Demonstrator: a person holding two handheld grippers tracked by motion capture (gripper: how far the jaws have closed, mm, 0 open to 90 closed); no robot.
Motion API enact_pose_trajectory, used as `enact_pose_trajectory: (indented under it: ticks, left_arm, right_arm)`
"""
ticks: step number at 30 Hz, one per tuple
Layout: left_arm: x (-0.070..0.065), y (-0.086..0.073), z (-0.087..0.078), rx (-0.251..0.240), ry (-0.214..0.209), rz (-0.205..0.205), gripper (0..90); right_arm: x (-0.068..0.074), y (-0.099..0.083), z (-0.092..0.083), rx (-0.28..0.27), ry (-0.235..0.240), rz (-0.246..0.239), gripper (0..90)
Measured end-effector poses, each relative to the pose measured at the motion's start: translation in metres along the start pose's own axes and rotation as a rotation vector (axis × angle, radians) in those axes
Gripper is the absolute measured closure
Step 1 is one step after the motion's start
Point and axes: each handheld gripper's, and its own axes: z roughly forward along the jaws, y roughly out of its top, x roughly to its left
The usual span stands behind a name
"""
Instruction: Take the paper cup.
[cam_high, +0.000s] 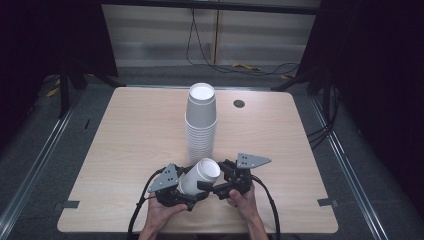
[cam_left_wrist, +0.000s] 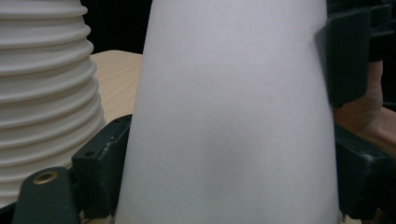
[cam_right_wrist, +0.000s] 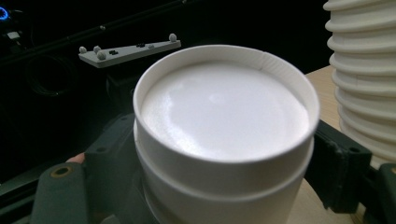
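A white paper cup (cam_high: 199, 177) lies tilted just above the table's front edge, held between both grippers. My left gripper (cam_high: 187, 197) comes from the left, and its jaws press the cup's wide wall (cam_left_wrist: 233, 116) from both sides. My right gripper (cam_high: 210, 186) comes from the right and is shut around the cup's base end (cam_right_wrist: 224, 112). There the recessed bottom faces the camera, and a second rim below it suggests two nested cups. A tall stack of upturned white cups (cam_high: 201, 125) stands just behind, at the table's middle.
The light wooden table (cam_high: 130, 140) has a round cable hole (cam_high: 239, 103) at the back right. The cup stack (cam_left_wrist: 42, 93) (cam_right_wrist: 364, 79) stands close beside the held cup. Cables lie on the floor beyond the table, and dark curtains flank it.
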Motion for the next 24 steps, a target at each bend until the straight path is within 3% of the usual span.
enact_pose_trajectory:
  ticks: [8, 18, 24]
  left_arm:
    - [-0.003, 0.000, -0.001, 0.055, 0.010, 0.017, 15.7]
    - [0.005, -0.003, -0.010, 0.055, 0.022, -0.016, 15.7]
    - [0.009, 0.001, -0.017, 0.063, 0.017, -0.013, 15.9]
  right_arm:
    - [-0.002, 0.000, -0.001, 0.004, -0.018, 0.009, 13.6]
    - [-0.002, 0.003, -0.008, 0.000, -0.037, -0.003, 13.6]
    - [-0.001, 0.006, -0.014, 0.006, -0.060, -0.019, 13.7]
